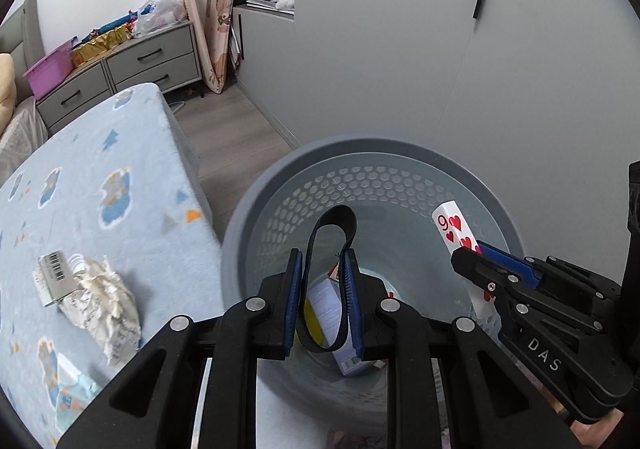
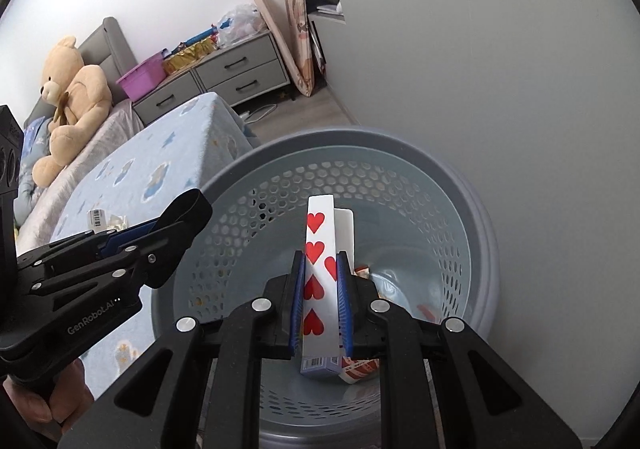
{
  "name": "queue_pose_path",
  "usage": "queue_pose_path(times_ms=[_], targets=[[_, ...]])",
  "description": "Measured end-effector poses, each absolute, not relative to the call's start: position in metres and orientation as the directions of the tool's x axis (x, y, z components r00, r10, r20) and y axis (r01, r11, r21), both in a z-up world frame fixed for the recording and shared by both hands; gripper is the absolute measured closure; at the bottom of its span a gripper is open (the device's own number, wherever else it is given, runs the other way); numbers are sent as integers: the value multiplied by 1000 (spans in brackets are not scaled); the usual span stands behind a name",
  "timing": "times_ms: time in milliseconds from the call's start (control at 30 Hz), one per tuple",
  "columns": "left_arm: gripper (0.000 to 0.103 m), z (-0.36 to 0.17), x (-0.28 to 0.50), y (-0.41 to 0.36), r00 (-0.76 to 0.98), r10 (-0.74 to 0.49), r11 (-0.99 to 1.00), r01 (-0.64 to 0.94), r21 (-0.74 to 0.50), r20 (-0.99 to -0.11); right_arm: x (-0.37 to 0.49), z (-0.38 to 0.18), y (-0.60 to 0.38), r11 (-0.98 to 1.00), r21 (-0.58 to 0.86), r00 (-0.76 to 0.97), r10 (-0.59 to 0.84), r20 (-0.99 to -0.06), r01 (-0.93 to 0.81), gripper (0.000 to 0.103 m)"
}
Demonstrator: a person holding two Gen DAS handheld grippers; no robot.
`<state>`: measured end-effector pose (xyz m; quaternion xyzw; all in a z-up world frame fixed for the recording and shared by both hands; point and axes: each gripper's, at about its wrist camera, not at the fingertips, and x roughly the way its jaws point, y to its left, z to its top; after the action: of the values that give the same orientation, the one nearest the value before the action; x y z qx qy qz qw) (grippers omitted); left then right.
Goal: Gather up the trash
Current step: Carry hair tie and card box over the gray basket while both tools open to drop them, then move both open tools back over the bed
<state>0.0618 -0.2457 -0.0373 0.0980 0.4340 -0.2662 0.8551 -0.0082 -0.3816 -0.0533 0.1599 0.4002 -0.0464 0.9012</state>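
Note:
A grey perforated trash basket (image 1: 256,209) (image 2: 472,209) stands on the floor beside the bed. My left gripper (image 1: 323,269) is shut on a black elastic band loop (image 1: 334,221) and holds it over the basket; it also shows in the right wrist view (image 2: 160,233). My right gripper (image 2: 320,269) is shut on folded nine of hearts playing cards (image 2: 318,249) above the basket; the cards also show in the left wrist view (image 1: 452,227). A small box (image 1: 332,301) and scraps lie in the basket's bottom. Crumpled white paper (image 1: 106,301) and a barcode wrapper (image 1: 54,273) lie on the bed.
The bed with a light blue patterned cover (image 1: 100,185) is to the left. A grey wardrobe (image 1: 400,29) rises right behind the basket. A grey drawer unit (image 1: 152,61) with clutter stands at the back. A teddy bear (image 2: 72,97) sits on the bed.

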Motion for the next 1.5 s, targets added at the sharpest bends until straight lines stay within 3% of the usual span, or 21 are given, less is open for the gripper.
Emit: queue_pose_path(times_ms=[367,433,500,667,1500], targets=[[82,-40,66,-254,471,-382,834,546,-77,-795,-6,-58,-388,939,254,668,36,-743,233,85],[76,-39,66,-252,474,-380,836,544,-75,-794,-5,-57,-387,938,255,672,34,-740,233,84],[62,-37,66,-250,482,-379,840,538,-74,-790,-4,-57,-386,939,252,672,32,-739,234,81],[48,-33,64,-246,497,-375,847,528,-71,-783,-6,-55,-387,938,247,683,15,-730,243,67],[39,-30,60,-235,520,-351,865,498,-58,-778,-9,-55,-388,939,236,682,1,-731,252,54]])
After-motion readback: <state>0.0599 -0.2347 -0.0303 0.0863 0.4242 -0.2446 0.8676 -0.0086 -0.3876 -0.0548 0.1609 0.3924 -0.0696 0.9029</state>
